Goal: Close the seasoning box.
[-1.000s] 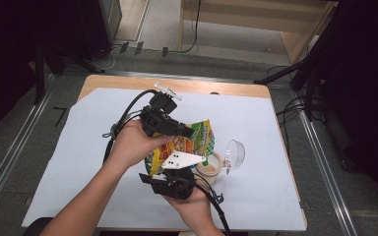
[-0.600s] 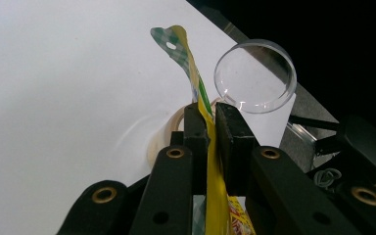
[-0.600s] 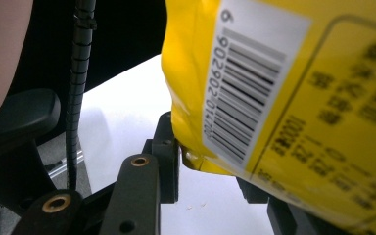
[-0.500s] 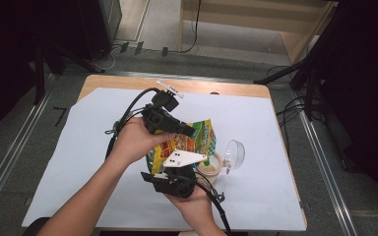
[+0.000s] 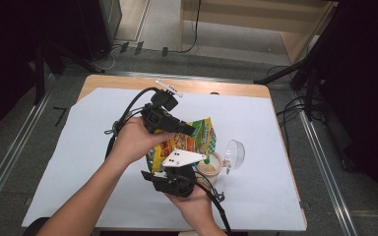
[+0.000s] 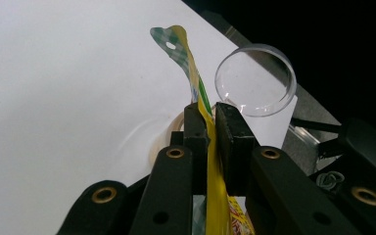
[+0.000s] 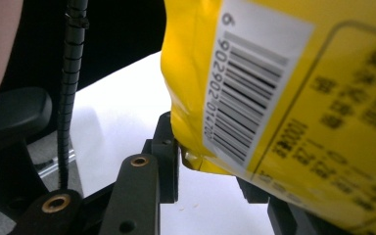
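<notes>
A yellow and green snack bag hangs tilted between both grippers above the white sheet. My left gripper comes in from the left, shut on the bag's thin top edge; its jaws pinch the foil flat. My right gripper, under its white three-cornered plate, grips the bag's lower corner near the barcode; the far jaw is partly hidden behind the bag. Just right of the bag stands a small round tub with tan contents, its clear hinged lid standing open.
A white sheet covers most of the wooden table. A small white object lies at the table's far edge. Metal rails run along both sides, and cables trail on the floor behind.
</notes>
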`<state>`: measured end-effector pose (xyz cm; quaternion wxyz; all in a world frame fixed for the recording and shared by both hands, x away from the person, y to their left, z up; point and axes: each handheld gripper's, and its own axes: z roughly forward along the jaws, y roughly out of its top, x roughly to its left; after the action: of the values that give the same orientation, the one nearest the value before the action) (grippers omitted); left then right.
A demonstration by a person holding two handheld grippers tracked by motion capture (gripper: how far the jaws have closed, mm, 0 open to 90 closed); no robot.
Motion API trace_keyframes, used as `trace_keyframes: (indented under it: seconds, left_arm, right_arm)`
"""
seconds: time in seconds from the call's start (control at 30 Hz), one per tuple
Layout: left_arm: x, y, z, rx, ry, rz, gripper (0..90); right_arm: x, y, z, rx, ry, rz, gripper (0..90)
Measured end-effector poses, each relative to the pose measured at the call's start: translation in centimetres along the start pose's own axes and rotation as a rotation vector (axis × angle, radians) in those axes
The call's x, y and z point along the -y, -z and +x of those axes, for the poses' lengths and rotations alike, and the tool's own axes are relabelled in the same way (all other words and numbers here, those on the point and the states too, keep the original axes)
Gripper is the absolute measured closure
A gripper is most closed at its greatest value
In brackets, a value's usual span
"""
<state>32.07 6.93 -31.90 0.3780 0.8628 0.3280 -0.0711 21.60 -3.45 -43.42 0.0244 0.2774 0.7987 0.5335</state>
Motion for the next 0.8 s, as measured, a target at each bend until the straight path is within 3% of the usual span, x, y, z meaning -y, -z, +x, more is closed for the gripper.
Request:
trace_keyframes:
  seconds: [0.8]
  left_arm:
    - [-0.11, -0.17, 0.11, 0.01, 0.005, 0.004, 84.4]
  right_arm:
    - [0.06, 0.07, -0.06, 0.002, -0.002, -0.004, 67.2]
